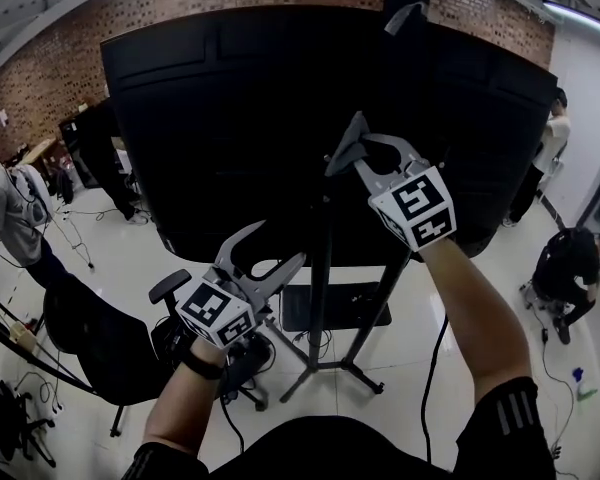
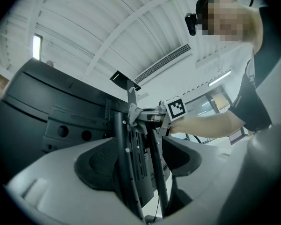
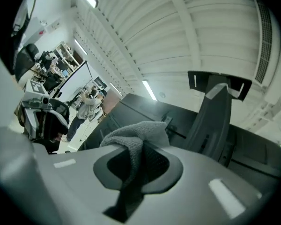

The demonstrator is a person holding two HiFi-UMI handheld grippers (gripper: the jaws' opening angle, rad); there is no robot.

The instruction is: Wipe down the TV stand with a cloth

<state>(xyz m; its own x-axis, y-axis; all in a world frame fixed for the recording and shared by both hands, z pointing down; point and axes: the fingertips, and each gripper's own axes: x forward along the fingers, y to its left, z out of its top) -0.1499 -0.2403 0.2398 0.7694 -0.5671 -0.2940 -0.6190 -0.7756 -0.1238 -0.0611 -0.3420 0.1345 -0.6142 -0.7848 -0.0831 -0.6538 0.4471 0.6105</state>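
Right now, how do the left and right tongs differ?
The left tongs are open and hold nothing; the right tongs are shut on the cloth. The left tongs sit low, beside the poles of the stand; the right tongs are held higher, with the cloth near the top of those poles. Both point toward the stand.

head view looks steeply down on the tv stand (image 1: 318, 343) from behind it; both gripper views sit close against the tv stand, facing upward, sharing its posts (image 2: 123, 163).
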